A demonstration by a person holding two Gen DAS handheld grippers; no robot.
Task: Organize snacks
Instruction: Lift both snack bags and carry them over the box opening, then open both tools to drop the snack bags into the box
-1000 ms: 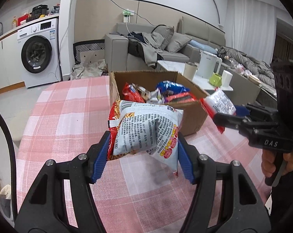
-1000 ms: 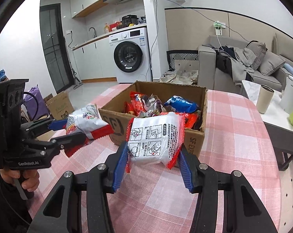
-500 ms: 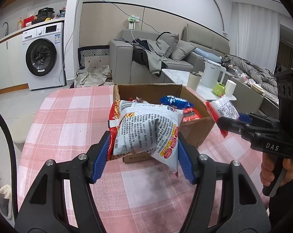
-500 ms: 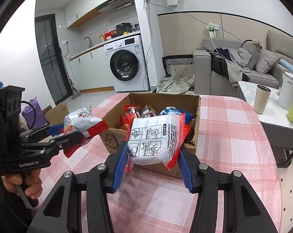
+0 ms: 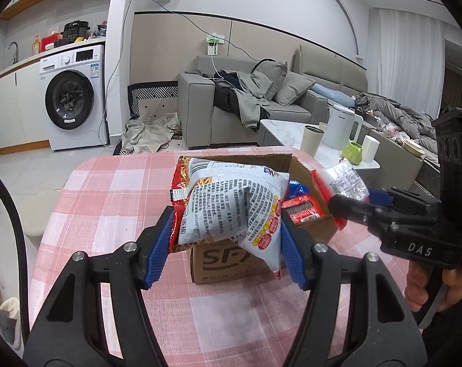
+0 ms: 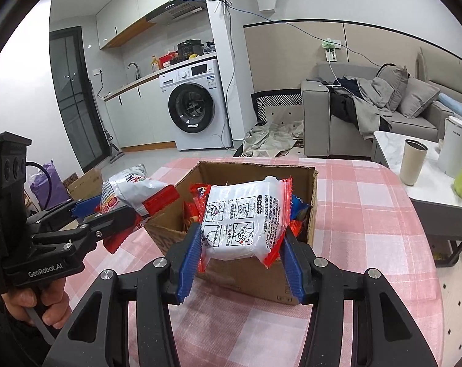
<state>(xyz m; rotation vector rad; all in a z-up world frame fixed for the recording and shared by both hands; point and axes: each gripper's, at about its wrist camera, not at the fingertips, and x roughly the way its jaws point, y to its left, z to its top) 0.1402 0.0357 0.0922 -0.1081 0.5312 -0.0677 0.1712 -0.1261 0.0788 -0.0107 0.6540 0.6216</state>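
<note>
An open cardboard box [image 5: 218, 257] [image 6: 310, 183] holding several snack packets stands on the pink checked table [image 5: 108, 189] [image 6: 371, 208]. My left gripper [image 5: 223, 244] is shut on a white and red snack packet [image 5: 231, 208], held in the air in front of the box; it also shows in the right wrist view [image 6: 129, 189]. My right gripper [image 6: 240, 263] is shut on another white packet with red edges [image 6: 246, 217], held above the box's near side; it shows in the left wrist view [image 5: 344, 180] too.
A grey sofa [image 5: 261, 104] with clothes, a washing machine [image 6: 197, 104], and a low white table [image 6: 426, 183] with a kettle, cup and green mug stand beyond the table. A cardboard box [image 6: 84, 180] sits on the floor at the left.
Both grippers have risen and drawn back with their packets still held. The box now sits lower and nearer in both views.
</note>
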